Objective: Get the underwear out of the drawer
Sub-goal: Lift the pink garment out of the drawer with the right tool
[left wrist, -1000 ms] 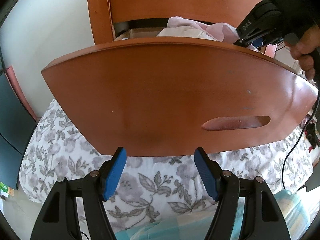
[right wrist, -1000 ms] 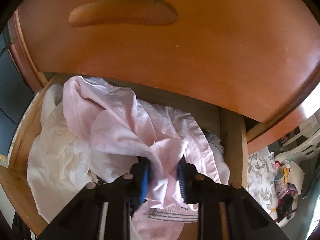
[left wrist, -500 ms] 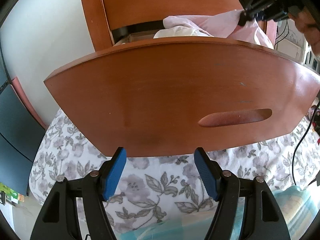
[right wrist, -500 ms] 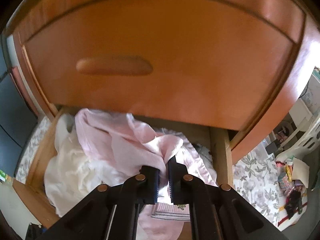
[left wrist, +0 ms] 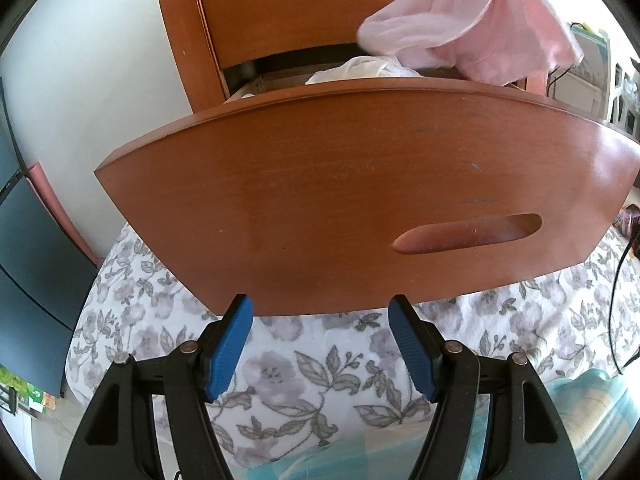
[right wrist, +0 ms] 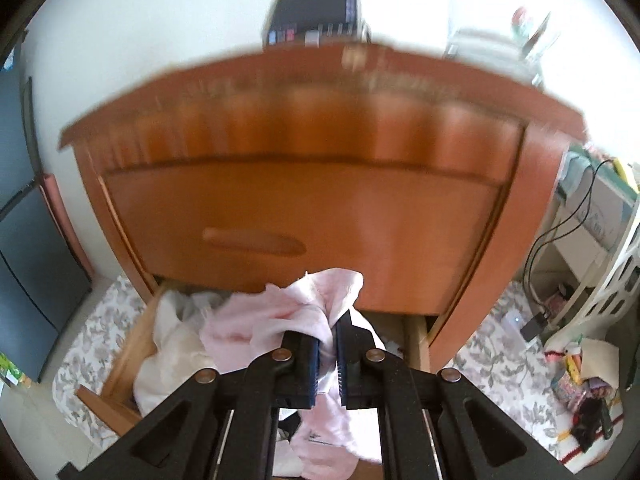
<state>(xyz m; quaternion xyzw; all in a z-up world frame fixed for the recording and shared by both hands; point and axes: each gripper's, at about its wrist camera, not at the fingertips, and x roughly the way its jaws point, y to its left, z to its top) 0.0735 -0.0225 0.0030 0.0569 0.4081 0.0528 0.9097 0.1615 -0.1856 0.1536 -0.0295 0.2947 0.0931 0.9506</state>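
Right gripper (right wrist: 328, 354), black frame w/ blue pads, is clenched on a pale pink cotton underwear piece (right wrist: 296, 312). Jaws nearly together, only a thin fold of cloth between the pads. The pinched bit bunches up just above the fingertips; the rest spills to the left & also hangs down below the jaws, out toward the bottom of the right wrist view. The pink piece is off the pile, lifted above the open orange-brown wooden drawer (right wrist: 120, 364), which sits under & behind the gripper. A crumpled white cotton garment (right wrist: 168, 356) lies in the drawer's left part, touching the drawer's left wall. Behind: closed upper drawer front w/ a carved oval handle recess (right wrist: 256, 240), blurred.

Left wrist view: same pink underwear (left wrist: 472, 24) dangles at top right, above the drawer's back section, w/ the white garment (left wrist: 364, 70) below it peeking over the front panel. Right gripper itself barely in that view, at the very top edge.

Left gripper (left wrist: 320, 346) stands released, blue pads well apart, nothing between them. It sits just below the curved drawer front (left wrist: 360, 200), pad tips near its lower edge; can't tell if touching. Grey-floral white bedspread (left wrist: 288, 368) underneath.
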